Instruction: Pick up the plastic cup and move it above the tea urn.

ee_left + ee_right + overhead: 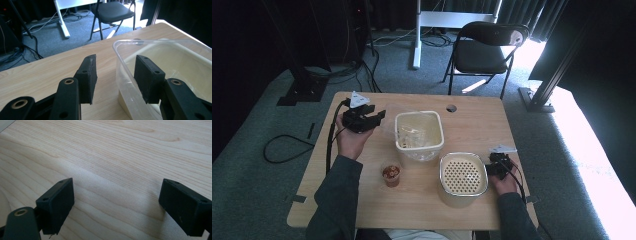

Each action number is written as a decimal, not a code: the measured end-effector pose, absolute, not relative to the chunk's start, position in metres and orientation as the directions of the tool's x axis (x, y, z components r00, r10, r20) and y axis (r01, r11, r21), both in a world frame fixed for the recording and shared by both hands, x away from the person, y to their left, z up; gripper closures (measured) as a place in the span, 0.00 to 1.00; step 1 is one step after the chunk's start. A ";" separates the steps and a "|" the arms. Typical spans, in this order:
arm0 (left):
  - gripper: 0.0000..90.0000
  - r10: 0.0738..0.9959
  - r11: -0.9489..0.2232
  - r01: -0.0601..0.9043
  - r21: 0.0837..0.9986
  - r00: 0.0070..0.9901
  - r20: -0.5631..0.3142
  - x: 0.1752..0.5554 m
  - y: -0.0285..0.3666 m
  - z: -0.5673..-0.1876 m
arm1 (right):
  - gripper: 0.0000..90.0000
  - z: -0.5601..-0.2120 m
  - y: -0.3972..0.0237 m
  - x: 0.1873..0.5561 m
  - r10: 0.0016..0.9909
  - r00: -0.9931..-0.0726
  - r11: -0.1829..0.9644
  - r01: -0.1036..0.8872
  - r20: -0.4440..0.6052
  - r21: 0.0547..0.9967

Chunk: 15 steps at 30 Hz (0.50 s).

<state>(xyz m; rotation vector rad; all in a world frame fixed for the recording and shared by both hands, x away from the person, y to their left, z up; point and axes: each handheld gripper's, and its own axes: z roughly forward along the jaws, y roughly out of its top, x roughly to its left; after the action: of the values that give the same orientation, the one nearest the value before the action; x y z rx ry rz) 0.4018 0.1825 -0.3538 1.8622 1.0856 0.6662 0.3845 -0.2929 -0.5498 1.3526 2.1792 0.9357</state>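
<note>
Left gripper view showed left gripper (115, 77) w/ jaws straddling the clear plastic tub (160, 50) wall, partly closed, pads not yet pressing. Right gripper (113, 205) spread over light wooden table (125, 150). Risk: thin rim could flex, slip out. Beyond: grey carpet, black folding chair (112, 11).

My left claw (371, 119) is up near the far left of the tabletop, its jaws half apart, my hand (350, 138) under it. My right claw (492, 165) lies low at the right, jaws wide apart, my right hand (504, 182) behind it.
</note>
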 end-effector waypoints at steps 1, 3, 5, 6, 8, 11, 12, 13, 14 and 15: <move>0.59 0.876 -0.257 0.416 0.872 0.482 0.028 0.401 0.183 -0.352 | 0.14 -0.550 -0.293 0.385 0.895 -0.446 0.304 0.621 0.006 0.722; 0.57 0.870 -0.251 0.401 0.881 0.492 0.024 0.398 0.184 -0.350 | 0.14 -0.550 -0.293 0.385 0.895 -0.446 0.304 0.621 0.006 0.722; 0.55 0.862 -0.247 0.382 0.891 0.507 0.022 0.396 0.184 -0.346 | 0.14 -0.550 -0.293 0.385 0.895 -0.446 0.304 0.621 0.006 0.722; 0.54 0.861 -0.245 0.376 0.893 0.509 0.022 0.395 0.184 -0.345 | 0.14 -0.550 -0.293 0.384 0.895 -0.446 0.304 0.621 0.006 0.722; 0.53 0.859 -0.246 0.371 0.896 0.512 0.024 0.394 0.184 -0.343 | 0.14 -0.550 -0.293 0.385 0.895 -0.446 0.304 0.621 0.006 0.722; 0.52 0.861 -0.237 0.367 0.900 0.509 0.019 0.394 0.184 -0.342 | 0.14 -0.550 -0.293 0.384 0.895 -0.446 0.304 0.621 0.006 0.722; 0.51 0.859 -0.228 0.363 0.903 0.512 0.011 0.394 0.185 -0.342 | 0.14 -0.550 -0.293 0.385 0.895 -0.446 0.304 0.621 0.006 0.722; 0.51 0.859 -0.222 0.359 0.906 0.511 0.007 0.393 0.185 -0.341 | 0.14 -0.550 -0.293 0.385 0.895 -0.446 0.304 0.621 0.006 0.722; 0.51 0.859 -0.222 0.359 0.907 0.511 0.008 0.393 0.186 -0.340 | 0.14 -0.550 -0.293 0.384 0.895 -0.446 0.304 0.621 0.006 0.722; 0.51 0.859 -0.221 0.357 0.907 0.512 0.007 0.393 0.186 -0.340 | 0.14 -0.550 -0.293 0.385 0.895 -0.446 0.304 0.621 0.006 0.723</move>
<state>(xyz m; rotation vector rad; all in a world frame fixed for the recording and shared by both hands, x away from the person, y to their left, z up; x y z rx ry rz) 0.3926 0.1858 -0.3402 1.8007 1.0171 0.6592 0.3845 -0.2929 -0.5498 1.3526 2.1789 0.9357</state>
